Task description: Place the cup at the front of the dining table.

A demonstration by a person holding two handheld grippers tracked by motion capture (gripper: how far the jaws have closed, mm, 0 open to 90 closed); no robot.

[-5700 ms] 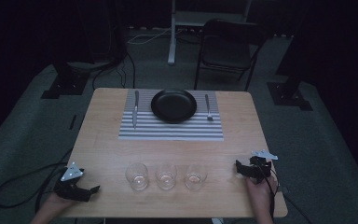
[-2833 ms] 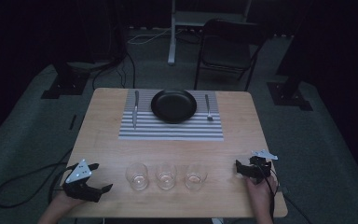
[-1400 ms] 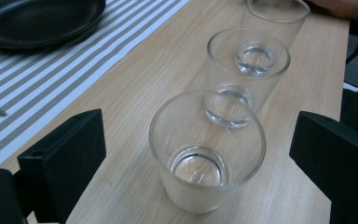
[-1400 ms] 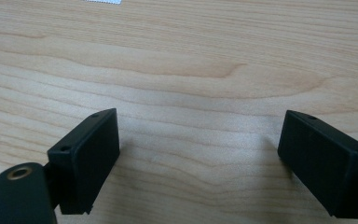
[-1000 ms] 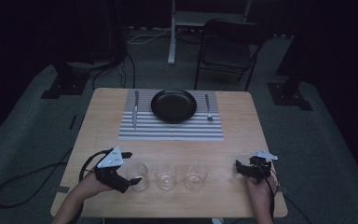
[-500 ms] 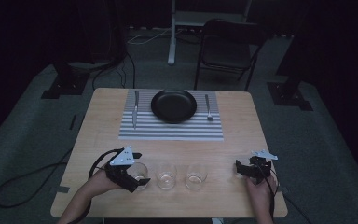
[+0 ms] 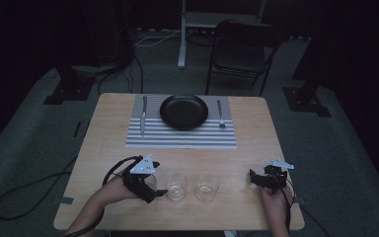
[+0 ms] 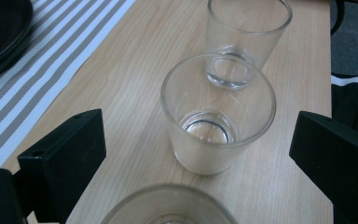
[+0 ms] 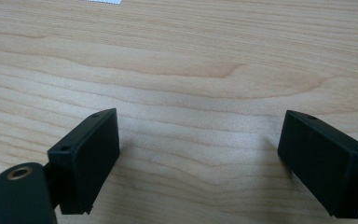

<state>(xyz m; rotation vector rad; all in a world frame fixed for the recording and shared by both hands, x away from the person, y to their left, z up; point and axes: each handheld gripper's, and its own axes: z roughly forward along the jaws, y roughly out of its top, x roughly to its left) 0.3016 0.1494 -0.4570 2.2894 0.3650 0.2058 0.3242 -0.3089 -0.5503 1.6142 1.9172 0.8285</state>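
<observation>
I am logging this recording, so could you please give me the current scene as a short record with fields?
Setting: wooden table with a striped placemat
Place setting: black plate, knife to its left, fork to its right
Glasses: three clear empty glasses in a row, nearest glass, middle glass, far glass
Left tool: open, jaws on either side of the nearest glass, no contact visible
Right tool: open over bare table
</observation>
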